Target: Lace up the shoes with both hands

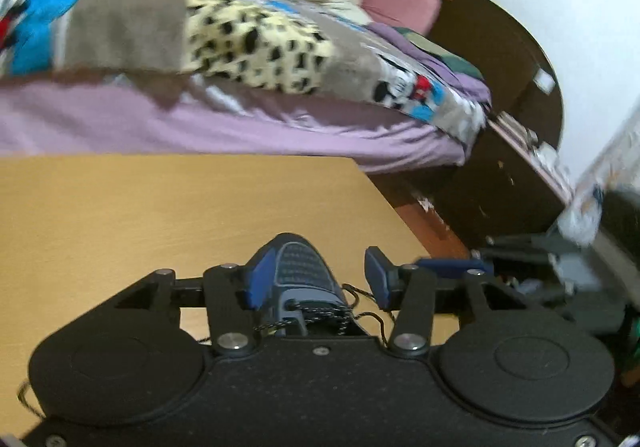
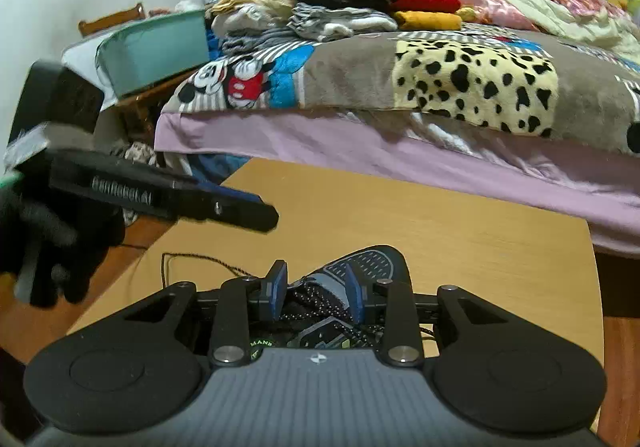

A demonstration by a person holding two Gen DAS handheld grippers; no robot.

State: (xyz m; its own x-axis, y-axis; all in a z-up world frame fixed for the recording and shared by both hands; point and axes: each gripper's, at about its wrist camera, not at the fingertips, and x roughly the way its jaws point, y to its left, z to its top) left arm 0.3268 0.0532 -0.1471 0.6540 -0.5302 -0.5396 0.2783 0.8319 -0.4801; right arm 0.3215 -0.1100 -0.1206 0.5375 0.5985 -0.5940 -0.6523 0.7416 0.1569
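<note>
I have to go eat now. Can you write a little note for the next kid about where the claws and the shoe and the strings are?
Left claw: open above the shoe, over its toe; it is not holding anything.
Right claw: open over the lacing part of the shoe, pads not squeezing a lace.
The shoe sits on the wooden table, toe pointing to the bed.
The black speckled laces are loose and messy across the tongue; one end trails off over the table on the left-claw side.
Done: no tidy lacing shows yet.
Left: grab the ends, thread and tighten.
</note>
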